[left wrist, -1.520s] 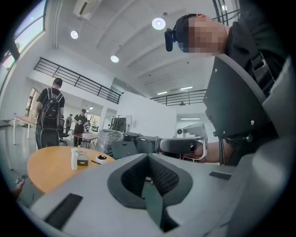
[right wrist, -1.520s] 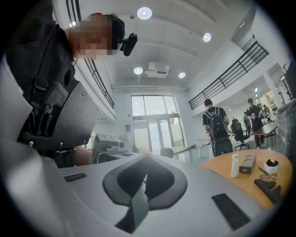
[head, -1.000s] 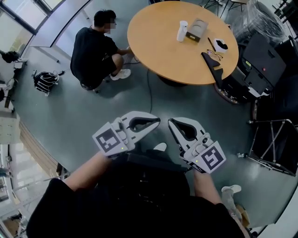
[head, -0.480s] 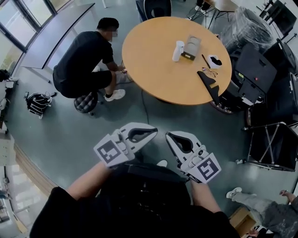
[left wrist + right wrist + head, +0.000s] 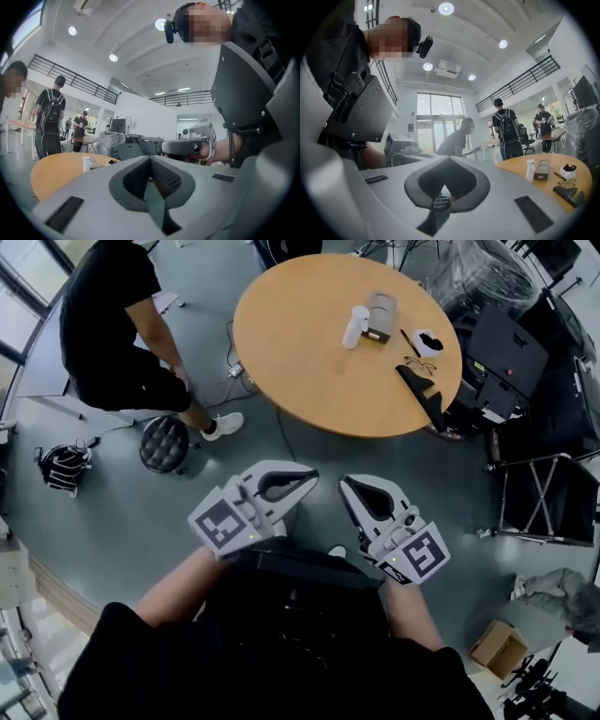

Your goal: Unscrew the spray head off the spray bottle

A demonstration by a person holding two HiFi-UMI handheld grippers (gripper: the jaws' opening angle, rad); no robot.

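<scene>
A small white spray bottle (image 5: 354, 326) with its spray head on stands upright on the round wooden table (image 5: 309, 362), far ahead of me. My left gripper (image 5: 314, 474) and right gripper (image 5: 345, 486) are held side by side in front of my body over the grey floor, well short of the table. Both are shut with nothing between their fingers. In the left gripper view the bottle (image 5: 86, 163) shows small on the table (image 5: 51, 173), beyond the left gripper (image 5: 150, 157). In the right gripper view the bottle (image 5: 529, 169) stands at the right, past the right gripper (image 5: 449, 158).
A grey box (image 5: 380, 315), glasses (image 5: 419, 362) and a black object (image 5: 424, 390) share the table. A person in black (image 5: 112, 334) stands at its left, near a round stool (image 5: 165, 442) and a backpack (image 5: 64, 467). Black cases (image 5: 506, 352) and a metal rack (image 5: 544, 502) stand at the right.
The floor and table have slid through the head view while both shut grippers kept their place before my body. The person by the table has risen from a crouch and shifted left.
</scene>
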